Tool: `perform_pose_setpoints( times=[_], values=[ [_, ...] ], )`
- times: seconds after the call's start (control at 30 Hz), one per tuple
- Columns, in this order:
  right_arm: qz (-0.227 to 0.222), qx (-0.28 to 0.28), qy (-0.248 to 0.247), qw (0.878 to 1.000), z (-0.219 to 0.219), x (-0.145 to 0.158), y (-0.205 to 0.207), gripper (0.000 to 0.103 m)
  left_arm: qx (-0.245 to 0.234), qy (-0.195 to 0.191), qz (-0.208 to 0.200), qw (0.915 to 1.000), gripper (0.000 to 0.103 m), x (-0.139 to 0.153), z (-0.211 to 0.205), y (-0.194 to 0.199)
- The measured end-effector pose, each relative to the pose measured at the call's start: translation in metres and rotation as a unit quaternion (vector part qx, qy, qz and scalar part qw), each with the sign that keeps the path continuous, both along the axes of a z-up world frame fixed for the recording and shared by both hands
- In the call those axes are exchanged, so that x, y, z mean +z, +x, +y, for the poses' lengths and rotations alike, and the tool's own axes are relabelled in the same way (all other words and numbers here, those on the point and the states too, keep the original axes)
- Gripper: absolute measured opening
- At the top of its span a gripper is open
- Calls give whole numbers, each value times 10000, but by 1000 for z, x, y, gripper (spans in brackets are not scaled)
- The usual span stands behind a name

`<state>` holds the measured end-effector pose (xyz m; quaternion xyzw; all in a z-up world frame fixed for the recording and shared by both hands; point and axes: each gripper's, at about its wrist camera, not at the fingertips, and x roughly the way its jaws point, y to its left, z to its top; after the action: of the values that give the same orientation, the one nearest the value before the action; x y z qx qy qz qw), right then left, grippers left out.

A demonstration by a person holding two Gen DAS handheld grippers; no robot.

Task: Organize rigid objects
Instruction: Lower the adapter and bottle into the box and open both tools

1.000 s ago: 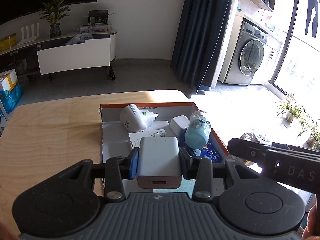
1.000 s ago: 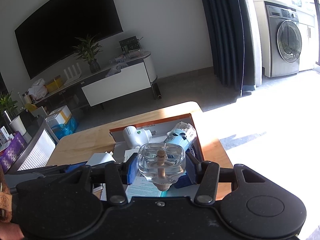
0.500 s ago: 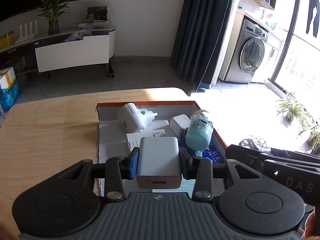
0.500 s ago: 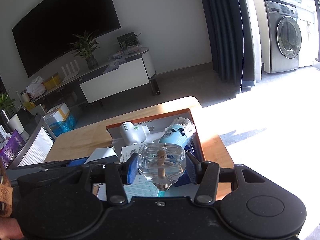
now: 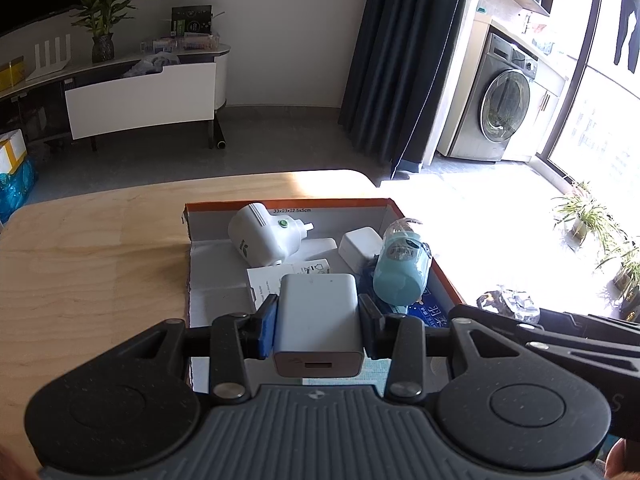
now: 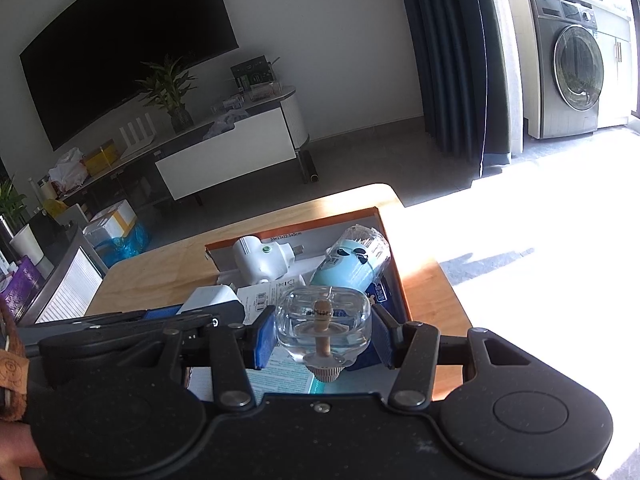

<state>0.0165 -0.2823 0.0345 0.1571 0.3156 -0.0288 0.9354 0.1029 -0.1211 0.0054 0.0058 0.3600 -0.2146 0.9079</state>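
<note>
Left wrist view: left claw (image 5: 318, 326) closed on a white USB charger block (image 5: 318, 322), pads pressing both its sides, port end facing the camera. Block held above the near end of an orange-rimmed cardboard box (image 5: 416, 236) on the wooden bench (image 5: 92, 256). In the box: white plug-in device (image 5: 262, 238) far left, small white adapter (image 5: 360, 246) far right, light-blue bottle (image 5: 402, 274) lying at the right, printed leaflet (image 5: 280, 276) beneath.

Right wrist view: right claw (image 6: 322, 336) partly closed on a clear glass bottle (image 6: 322, 326), stopper end toward the camera, pads on both sides. Bottle held over the box's near right part. Left claw visible at left, charger block in it.
</note>
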Motion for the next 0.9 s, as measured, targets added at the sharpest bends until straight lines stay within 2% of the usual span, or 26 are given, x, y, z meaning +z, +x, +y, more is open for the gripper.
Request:
perform_pose_setpoints(
  times=[0.9],
  values=[
    [159,2,24,9999,-3,-11,13,60,-46,27,141,9999,41,-9,-7,29]
  ],
)
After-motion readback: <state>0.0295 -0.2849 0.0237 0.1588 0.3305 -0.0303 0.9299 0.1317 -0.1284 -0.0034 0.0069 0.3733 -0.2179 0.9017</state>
